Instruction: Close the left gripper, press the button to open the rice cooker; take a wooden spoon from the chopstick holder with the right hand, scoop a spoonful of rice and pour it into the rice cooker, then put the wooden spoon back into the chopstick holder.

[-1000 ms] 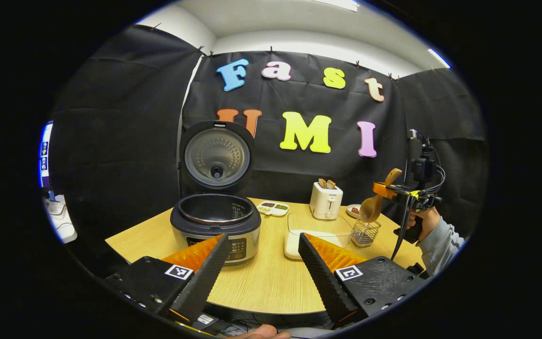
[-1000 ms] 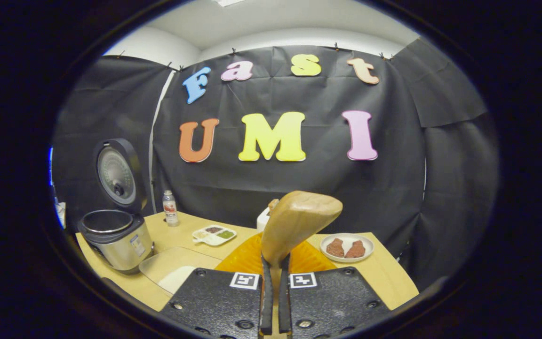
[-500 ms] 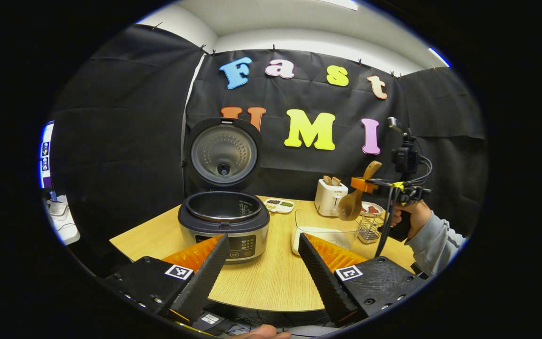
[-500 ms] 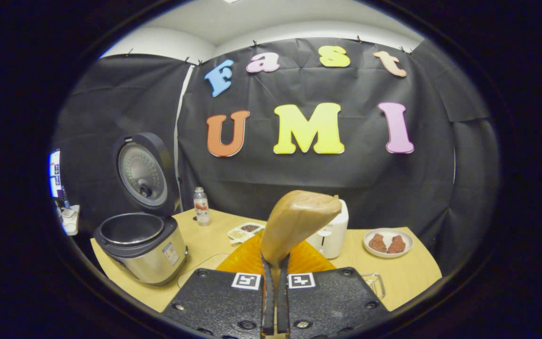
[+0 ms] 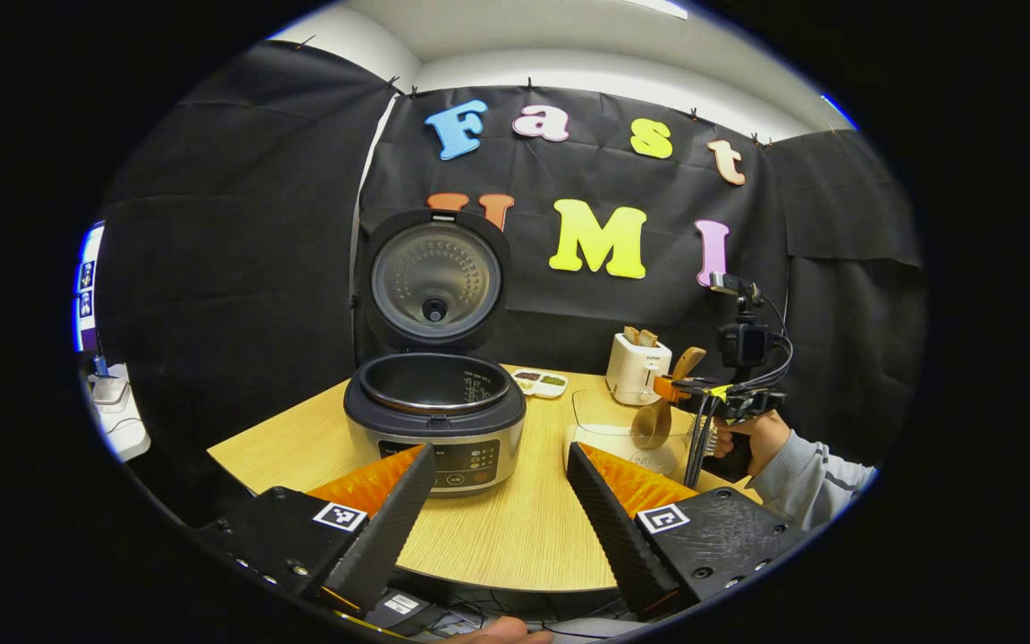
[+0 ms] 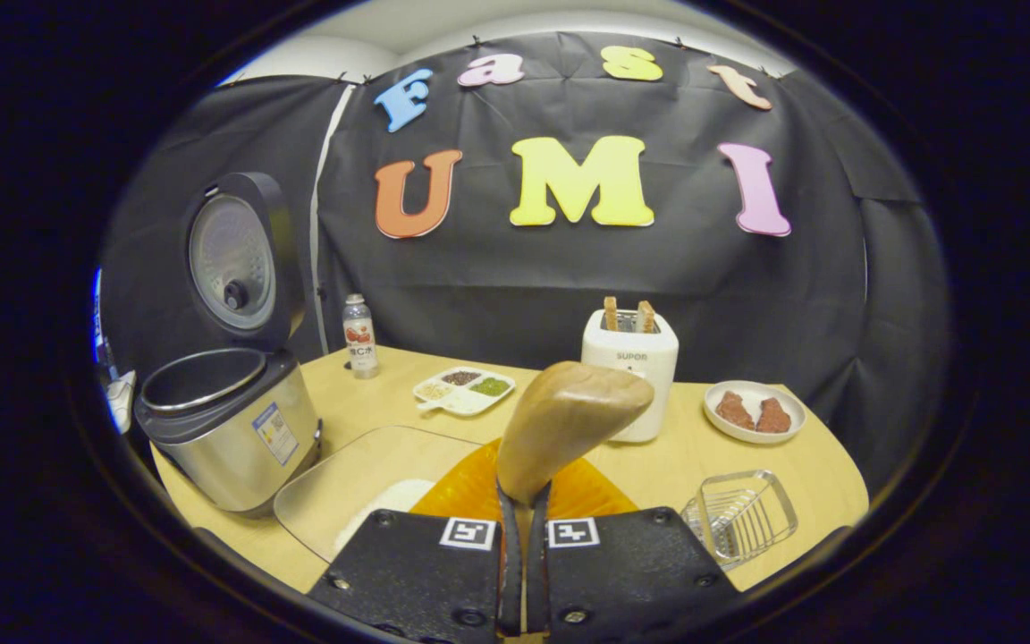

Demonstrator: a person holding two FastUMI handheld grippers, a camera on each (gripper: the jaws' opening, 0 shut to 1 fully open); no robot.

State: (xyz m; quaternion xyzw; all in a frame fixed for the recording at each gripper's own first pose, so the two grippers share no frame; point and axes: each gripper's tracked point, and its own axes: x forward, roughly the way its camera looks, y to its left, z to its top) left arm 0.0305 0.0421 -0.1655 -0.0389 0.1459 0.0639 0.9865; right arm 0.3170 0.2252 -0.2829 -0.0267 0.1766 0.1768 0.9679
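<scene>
The rice cooker stands open on the wooden table with its lid upright and its inner pot dark; it is also at the left as the rice cooker. My left gripper hangs open in front of it, holding nothing. My right gripper is shut on the handle of the wooden spoon, whose bowl rises in front. The spoon hangs over the glass container of rice, also seen as the rice container. The wire chopstick holder sits low right.
A white toaster with bread stands mid-table, a plate of meat to its right. A divided condiment dish and a small bottle sit near the back. A sleeved hand holds the right gripper.
The right gripper has come down with the spoon and moved left, from above the chopstick holder to over the rice container. The left gripper stays open and has barely shifted.
</scene>
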